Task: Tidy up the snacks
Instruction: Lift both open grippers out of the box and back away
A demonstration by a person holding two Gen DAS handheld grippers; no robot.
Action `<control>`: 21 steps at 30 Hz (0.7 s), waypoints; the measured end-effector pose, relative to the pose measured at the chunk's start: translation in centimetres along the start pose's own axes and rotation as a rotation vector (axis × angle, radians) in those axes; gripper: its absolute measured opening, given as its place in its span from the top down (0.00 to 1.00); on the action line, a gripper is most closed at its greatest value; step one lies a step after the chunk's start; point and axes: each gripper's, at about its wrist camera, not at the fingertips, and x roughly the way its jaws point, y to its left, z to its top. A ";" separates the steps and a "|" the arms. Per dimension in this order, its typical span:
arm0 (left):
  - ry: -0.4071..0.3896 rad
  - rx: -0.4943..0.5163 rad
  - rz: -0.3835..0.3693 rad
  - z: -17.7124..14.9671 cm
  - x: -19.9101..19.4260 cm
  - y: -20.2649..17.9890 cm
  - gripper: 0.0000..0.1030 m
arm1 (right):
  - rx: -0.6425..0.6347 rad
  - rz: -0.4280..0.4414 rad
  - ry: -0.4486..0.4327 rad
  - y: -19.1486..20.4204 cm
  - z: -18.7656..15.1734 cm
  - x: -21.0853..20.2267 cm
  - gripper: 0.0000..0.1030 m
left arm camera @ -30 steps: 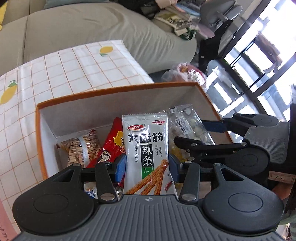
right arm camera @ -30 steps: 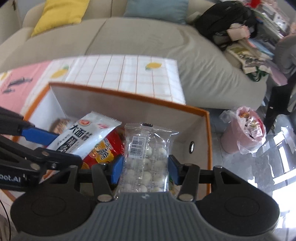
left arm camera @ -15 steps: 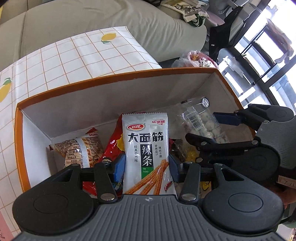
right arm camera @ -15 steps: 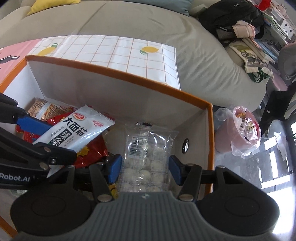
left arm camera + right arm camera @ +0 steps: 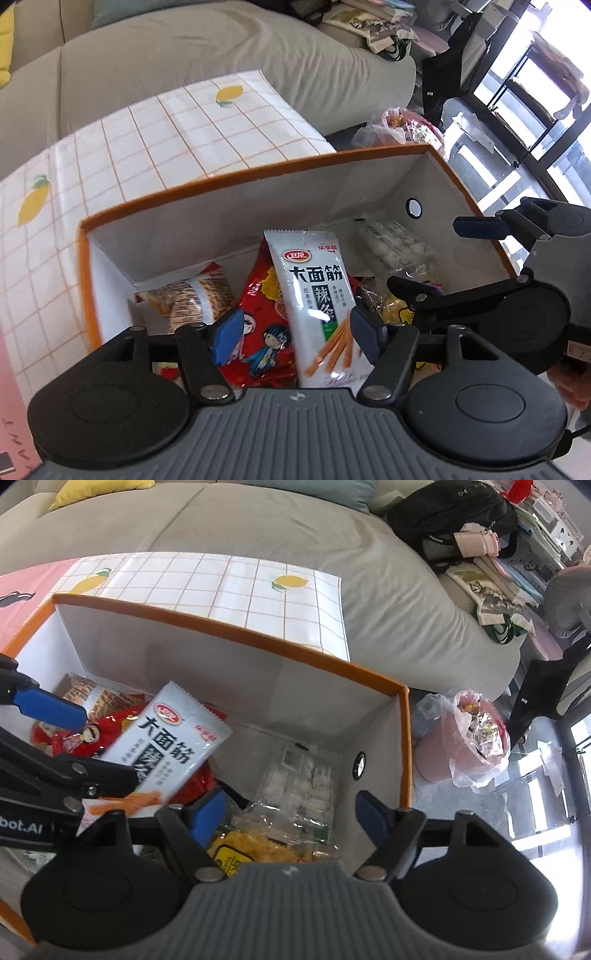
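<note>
Both of your grippers had let go since a second earlier: the spicy gluten strip packet (image 5: 317,295) that had been pinched between the left pads now stood loose between them, and the clear bag of white candies (image 5: 299,786) had dropped from the right pads to the floor of the storage box (image 5: 236,627).

Your left gripper (image 5: 295,332) pointed steeply down into the box with its jaws opening; the white packet leaned close against the right blue pad, clear of the left one, on top of a red cartoon-print snack bag (image 5: 258,332). Just beyond lay a brown striped snack packet (image 5: 192,295) near the box's left wall.

Your right gripper (image 5: 291,812) was also opening, fingers wide apart with nothing pressed between them. Below them sat a yellow snack pack (image 5: 243,845), and past it the candy bag lay flat in the right end of the box, near the metal eyelet (image 5: 359,764).

Behind the orange-rimmed box stretched the lemon-print checked tablecloth (image 5: 236,579), then the grey sofa (image 5: 295,528). A pink bin with a plastic liner (image 5: 465,746) stood on the floor to the right.
</note>
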 end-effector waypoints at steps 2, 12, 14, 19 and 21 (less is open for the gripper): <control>-0.016 0.011 0.008 -0.3 -1.3 0.0 0.25 | 0.000 -0.005 0.000 0.4 0.2 -0.9 0.22; -0.216 0.049 0.106 -3.7 -11.5 0.6 0.25 | 0.057 0.035 -0.148 3.5 -0.7 -10.0 0.14; -0.272 0.057 0.133 -5.0 -13.5 0.6 0.25 | 0.088 0.061 -0.186 4.4 -1.3 -12.0 0.13; -0.385 0.075 0.205 -8.5 -18.0 0.7 0.25 | 0.188 0.115 -0.280 6.9 -3.3 -16.7 0.11; -0.426 0.061 0.231 -10.2 -19.6 0.9 0.24 | 0.222 0.127 -0.325 7.9 -4.3 -18.4 0.09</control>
